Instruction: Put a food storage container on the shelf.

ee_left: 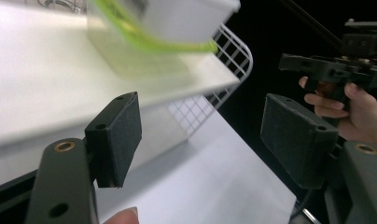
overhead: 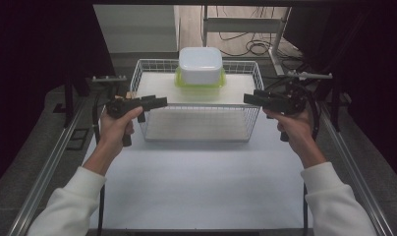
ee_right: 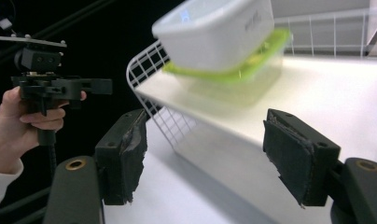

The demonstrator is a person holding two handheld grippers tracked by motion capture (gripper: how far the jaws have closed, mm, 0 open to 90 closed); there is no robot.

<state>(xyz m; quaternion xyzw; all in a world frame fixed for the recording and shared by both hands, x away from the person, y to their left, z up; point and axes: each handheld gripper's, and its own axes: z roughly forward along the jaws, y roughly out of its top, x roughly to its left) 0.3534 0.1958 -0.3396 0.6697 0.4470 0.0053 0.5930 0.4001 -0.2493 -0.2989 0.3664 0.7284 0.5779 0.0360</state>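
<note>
Though raised lettering on the white container (ee_right: 214,35) is too blurred to read, it sits upside down on a green-rimmed clear container (overhead: 200,84) at upper centre, on a white board (overhead: 152,86) inside the wire basket (overhead: 196,123). Flanking the basket above the table (overhead: 196,182), left gripper (overhead: 155,102) and right gripper (overhead: 250,98) hold their jaws apart, empty.

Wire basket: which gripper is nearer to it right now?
Left, narrowly. The left gripper sits at the wire basket's left wall, overlapping it in the high view. The right gripper sits at its right wall, just outside the rim. Both are open and empty.
</note>
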